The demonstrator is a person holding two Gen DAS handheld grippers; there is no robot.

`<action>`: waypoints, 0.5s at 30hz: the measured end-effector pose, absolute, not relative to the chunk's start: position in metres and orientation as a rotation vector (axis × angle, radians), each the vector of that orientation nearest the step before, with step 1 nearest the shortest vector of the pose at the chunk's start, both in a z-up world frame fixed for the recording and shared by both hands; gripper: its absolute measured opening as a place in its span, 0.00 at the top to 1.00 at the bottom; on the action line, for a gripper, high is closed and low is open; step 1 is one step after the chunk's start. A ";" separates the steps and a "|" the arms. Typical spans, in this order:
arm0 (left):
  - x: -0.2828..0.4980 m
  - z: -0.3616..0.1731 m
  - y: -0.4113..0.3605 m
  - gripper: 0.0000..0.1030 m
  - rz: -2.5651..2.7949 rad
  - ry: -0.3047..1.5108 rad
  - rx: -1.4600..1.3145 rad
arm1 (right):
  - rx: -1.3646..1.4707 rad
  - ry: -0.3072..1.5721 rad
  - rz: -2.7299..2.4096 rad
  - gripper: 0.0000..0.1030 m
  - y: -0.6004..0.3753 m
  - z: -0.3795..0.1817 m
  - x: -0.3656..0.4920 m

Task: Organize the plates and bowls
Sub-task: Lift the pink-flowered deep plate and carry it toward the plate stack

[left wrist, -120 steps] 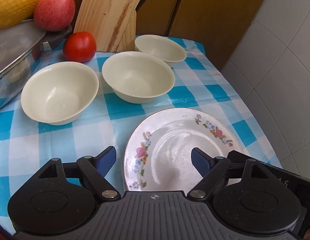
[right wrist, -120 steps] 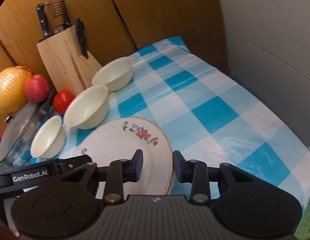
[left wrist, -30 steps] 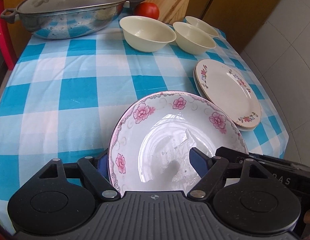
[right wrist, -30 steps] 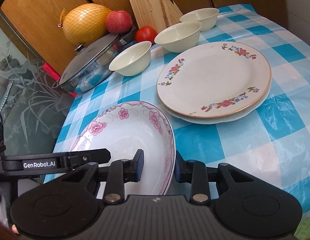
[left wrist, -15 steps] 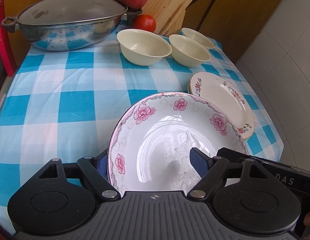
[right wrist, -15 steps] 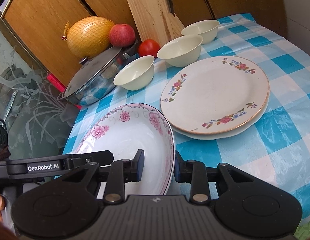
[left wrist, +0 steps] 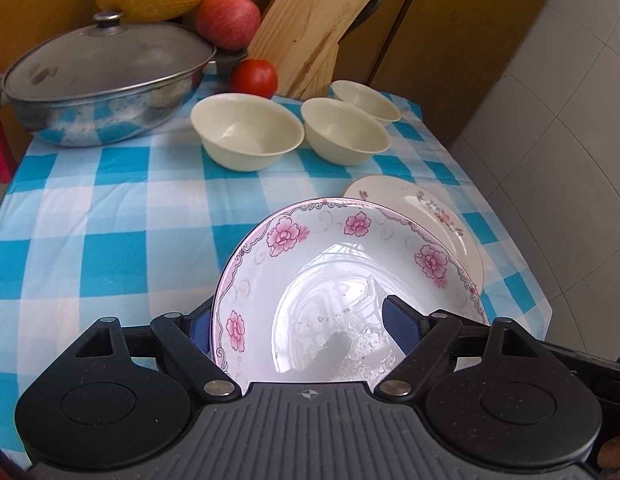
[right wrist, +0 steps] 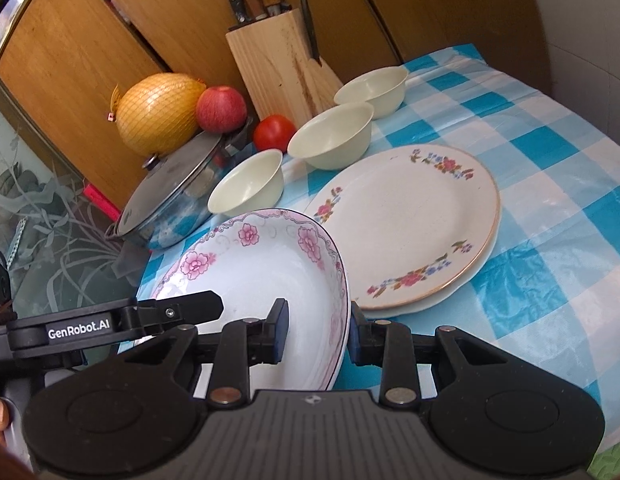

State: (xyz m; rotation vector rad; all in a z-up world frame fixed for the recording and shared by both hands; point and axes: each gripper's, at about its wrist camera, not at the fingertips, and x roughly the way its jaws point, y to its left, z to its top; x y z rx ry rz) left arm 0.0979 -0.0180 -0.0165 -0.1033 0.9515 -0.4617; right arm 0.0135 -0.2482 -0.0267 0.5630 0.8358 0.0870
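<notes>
The left wrist view looks forward and down from just behind the left hand-held gripper [left wrist: 298, 320], from the near edge of the worktop [left wrist: 110, 208] toward the cupboard doors at the back, with the pink plate [left wrist: 330, 280] very close under the lens. The right wrist view sits just behind the right hand-held gripper [right wrist: 316, 330], near the same plate [right wrist: 254, 272], and faces across the worktop [right wrist: 550, 184] toward the knife block [right wrist: 278, 60]. Both views share the pink plate, the flowered plates [left wrist: 438, 216] [right wrist: 406, 228], three bowls, the pot [left wrist: 102, 84] [right wrist: 174, 192], fruit and knife block [left wrist: 310, 28]. The left gripper's finger [right wrist: 182, 308] shows at the right view's left edge.
</notes>
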 end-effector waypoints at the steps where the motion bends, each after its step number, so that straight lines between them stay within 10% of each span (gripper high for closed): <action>1: 0.100 -0.015 -0.022 0.15 -0.463 0.947 -0.102 | 0.561 0.833 0.080 0.72 -0.251 -0.026 0.014; 15: 0.127 -0.004 -0.083 0.12 -0.500 0.885 -0.060 | 0.581 0.789 -0.039 0.72 -0.293 -0.022 0.029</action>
